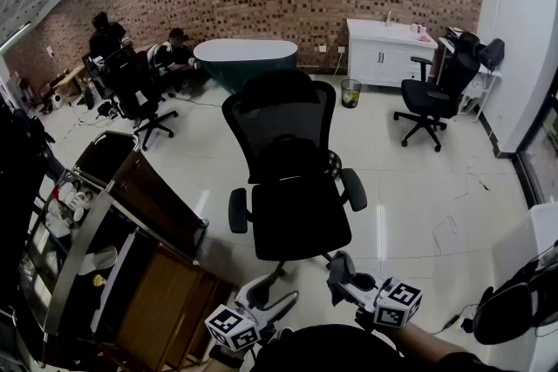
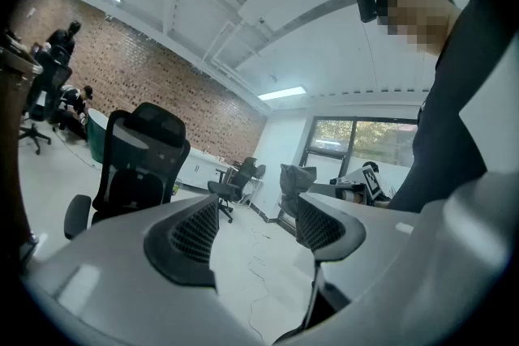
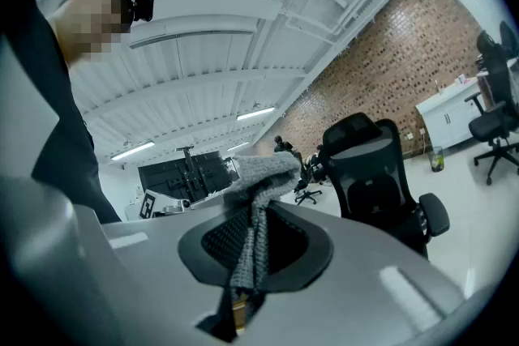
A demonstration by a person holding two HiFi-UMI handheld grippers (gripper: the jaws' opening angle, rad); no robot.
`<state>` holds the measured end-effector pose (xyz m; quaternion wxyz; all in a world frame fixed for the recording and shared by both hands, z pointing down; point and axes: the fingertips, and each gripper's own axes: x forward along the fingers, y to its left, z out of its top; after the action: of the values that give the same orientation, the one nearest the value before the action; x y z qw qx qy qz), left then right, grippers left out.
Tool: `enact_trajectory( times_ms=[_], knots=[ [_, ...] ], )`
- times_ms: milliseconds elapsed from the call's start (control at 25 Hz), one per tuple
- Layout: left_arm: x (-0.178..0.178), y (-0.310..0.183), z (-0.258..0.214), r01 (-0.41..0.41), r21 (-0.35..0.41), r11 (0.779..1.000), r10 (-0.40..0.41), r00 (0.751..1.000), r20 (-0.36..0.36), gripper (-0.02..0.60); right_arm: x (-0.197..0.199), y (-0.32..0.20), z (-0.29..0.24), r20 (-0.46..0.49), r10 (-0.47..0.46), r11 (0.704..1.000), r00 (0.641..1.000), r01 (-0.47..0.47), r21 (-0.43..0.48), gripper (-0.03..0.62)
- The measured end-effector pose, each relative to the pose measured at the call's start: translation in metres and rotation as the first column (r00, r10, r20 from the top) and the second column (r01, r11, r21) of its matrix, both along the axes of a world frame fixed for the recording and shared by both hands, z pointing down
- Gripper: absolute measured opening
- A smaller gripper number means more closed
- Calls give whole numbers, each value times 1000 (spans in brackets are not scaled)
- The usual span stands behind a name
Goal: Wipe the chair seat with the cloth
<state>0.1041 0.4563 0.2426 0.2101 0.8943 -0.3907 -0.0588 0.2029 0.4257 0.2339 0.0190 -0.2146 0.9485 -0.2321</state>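
Step in hand: by the look of it, bringing the cloth to the seat; wiping has not begun.
Right gripper (image 3: 255, 243): jaws closed on a grey knitted cloth (image 3: 259, 174). A bunched fold stands above the pads and a narrow strip runs down between them. In the head view this gripper is low, near the front edge of the seat but apart from it.
Left gripper (image 2: 259, 227): jaws well apart with nothing between them, only floor beyond. It sits low and to the left of the right one.
Seat (image 1: 301, 218): black and bare, facing the person, between the two armrests (image 1: 238, 211). The backrest (image 1: 279, 122) rises behind it.
Chair (image 1: 288, 152): stands alone on the pale floor (image 1: 418, 213), on a wheeled base, so it will probably roll or swivel if pushed.
Next move, judged: lower the right gripper so that the bunched fold, not the jaw tips, meets the seat. Start at the back near the backrest and draw forward in overlapping passes.
Left gripper's use: it could steady an armrest to stop the chair turning.
Pressure: light and flat; too steep an angle would scrape plastic on the seat.
Risk: only a little cloth shows beyond the jaws, so it may drag out of the grip or cover a thin stripe per pass.
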Motion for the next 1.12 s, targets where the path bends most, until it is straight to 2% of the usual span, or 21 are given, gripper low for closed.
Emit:
enact_trajectory(
  times_ms=[400,560,800,1120],
  knots=[
    [19,-27,5,40,-12,999,-39,999,21,330,22,-27,10,0,-14,1000,1000,14,1,31],
    [14,-35,16,59,-22,998,-59,998,11,330,20,-42,16,-3,-30,999,1000,30,-13,31],
    [-19,-71,26,99,-39,994,-98,995,8,330,-10,-80,22,-10,-49,999,999,48,-18,32],
    [-77,-173,46,39,-67,997,-41,999,-27,330,-71,-173,35,-52,-2,999,999,-1,-48,32]
  ],
)
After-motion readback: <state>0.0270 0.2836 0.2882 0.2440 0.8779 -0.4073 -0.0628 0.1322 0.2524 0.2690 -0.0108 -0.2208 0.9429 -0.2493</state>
